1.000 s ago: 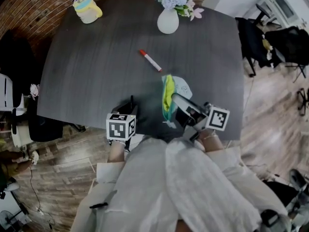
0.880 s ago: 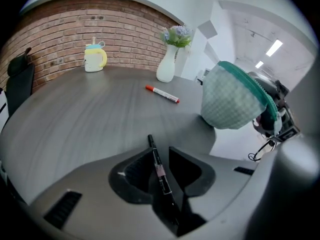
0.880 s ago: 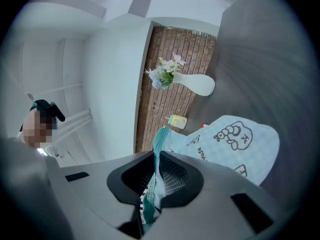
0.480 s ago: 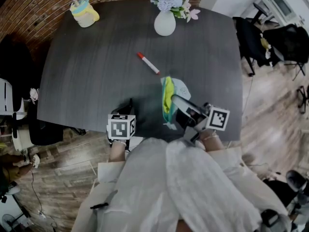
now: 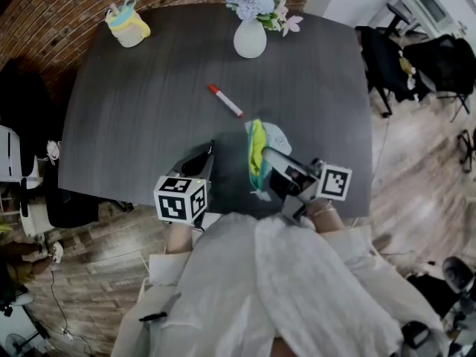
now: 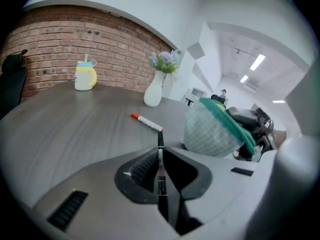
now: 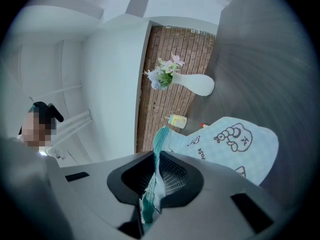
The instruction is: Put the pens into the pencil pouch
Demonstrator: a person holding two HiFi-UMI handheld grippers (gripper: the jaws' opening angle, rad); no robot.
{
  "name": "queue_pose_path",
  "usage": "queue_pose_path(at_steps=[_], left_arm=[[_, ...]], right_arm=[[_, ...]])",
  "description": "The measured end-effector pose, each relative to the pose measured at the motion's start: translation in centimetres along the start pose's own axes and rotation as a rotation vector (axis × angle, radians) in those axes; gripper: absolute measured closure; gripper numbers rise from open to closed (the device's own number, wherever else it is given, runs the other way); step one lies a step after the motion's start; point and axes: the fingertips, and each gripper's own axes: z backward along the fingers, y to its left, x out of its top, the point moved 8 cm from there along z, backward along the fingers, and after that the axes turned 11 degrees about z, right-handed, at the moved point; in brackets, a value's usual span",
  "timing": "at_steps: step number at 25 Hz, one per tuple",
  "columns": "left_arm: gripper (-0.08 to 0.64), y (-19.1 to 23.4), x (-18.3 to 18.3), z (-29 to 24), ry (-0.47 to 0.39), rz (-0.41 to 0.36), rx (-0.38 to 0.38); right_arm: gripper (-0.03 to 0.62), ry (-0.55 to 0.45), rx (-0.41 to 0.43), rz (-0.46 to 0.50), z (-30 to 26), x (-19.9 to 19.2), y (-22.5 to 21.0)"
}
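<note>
The left tool (image 6: pixel 160 158) had just been closing, and its jaws pinched a black pen (image 6: pixel 160 136) upright between them, near the front edge of the bench (image 5: pixel 134 110). The right tool (image 7: pixel 155 179) was clamped on the teal zipper rim of the pencil pouch (image 7: pixel 235 144), which was held upright just right of the left tool. A red-capped pen (image 5: pixel 224 100) lay on the bench between the pouch and a white vase (image 5: pixel 250 39).

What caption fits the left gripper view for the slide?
Left tool, jaws just closed on a black pen; red-capped marker lies on the table beyond, pouch at right.
</note>
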Motion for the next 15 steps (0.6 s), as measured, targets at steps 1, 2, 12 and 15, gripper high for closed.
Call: queue_pose_path(at_steps=[1, 2, 12, 15], left_arm=[[0.518, -0.6, 0.7, 0.2, -0.033, -0.006, -0.025], [0.519, -1.1, 1.4, 0.5, -0.064, -0.012, -0.047], [0.518, -6.7, 6.7, 3.2, -0.301, -0.042, -0.320], [0.518, -7.9, 7.7, 3.5, -0.355, -0.034, -0.404]], right_arm=[[0.558, 0.000, -0.001, 0.000, 0.0, 0.0, 0.0], [0.558, -0.001, 0.000, 0.000, 0.0, 0.0, 0.0], [0.561, -0.018, 0.000, -0.011, 0.1, 0.0, 0.2], [0.561, -0.015, -0.010, -0.006, 0.3, 0.0, 0.1]])
